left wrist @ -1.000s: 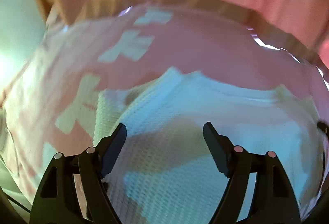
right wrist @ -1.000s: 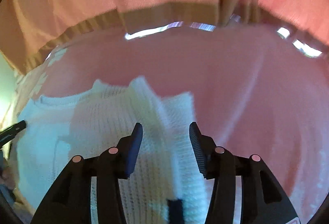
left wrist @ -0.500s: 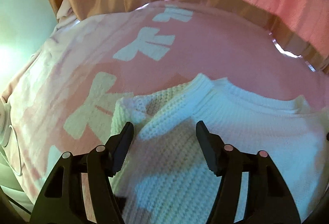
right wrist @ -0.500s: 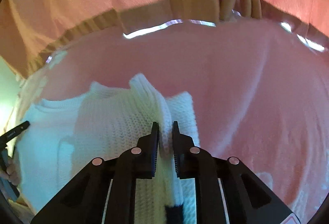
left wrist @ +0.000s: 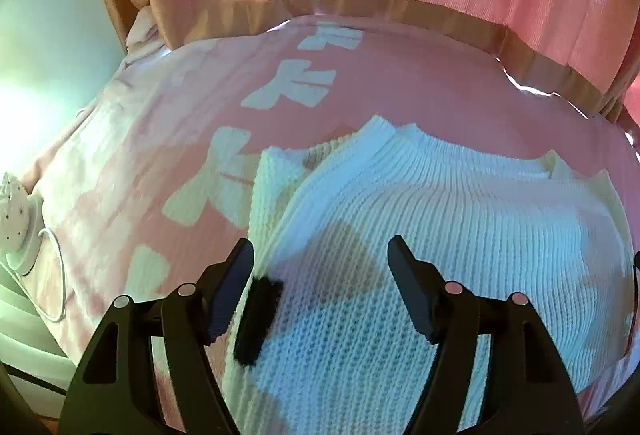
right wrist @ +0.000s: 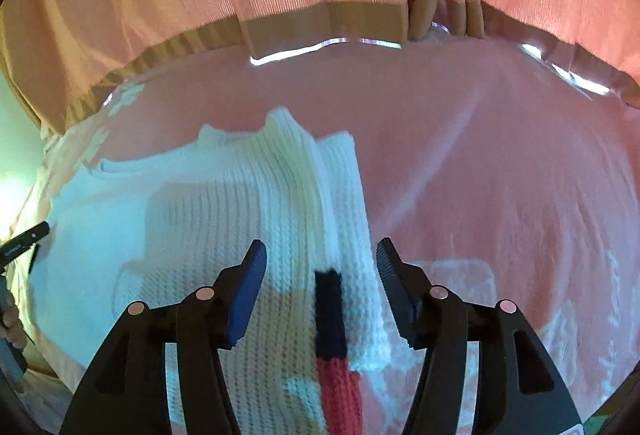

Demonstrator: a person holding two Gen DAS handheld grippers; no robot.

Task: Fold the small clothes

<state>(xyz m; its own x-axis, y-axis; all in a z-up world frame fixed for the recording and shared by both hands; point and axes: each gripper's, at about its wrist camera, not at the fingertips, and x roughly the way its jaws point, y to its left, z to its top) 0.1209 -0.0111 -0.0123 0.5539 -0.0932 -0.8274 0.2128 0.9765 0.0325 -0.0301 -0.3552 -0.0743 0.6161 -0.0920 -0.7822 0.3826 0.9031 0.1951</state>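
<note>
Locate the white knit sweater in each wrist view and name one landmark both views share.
Left wrist view: the white knit sweater fills the centre and lower right, under the open left hand-held gripper.
Right wrist view: the sweater fills the centre and lower left, its folded edge running between the fingers of the open right hand-held gripper.
Shared landmark: the pink curtain's tan hem across the top.

Dim, pink-tinted fisheye views; bright glare at left edge; gripper shadows fall across white sweater (left wrist: 460, 235); edges curved, dark-vignetted; slight softness.
</note>
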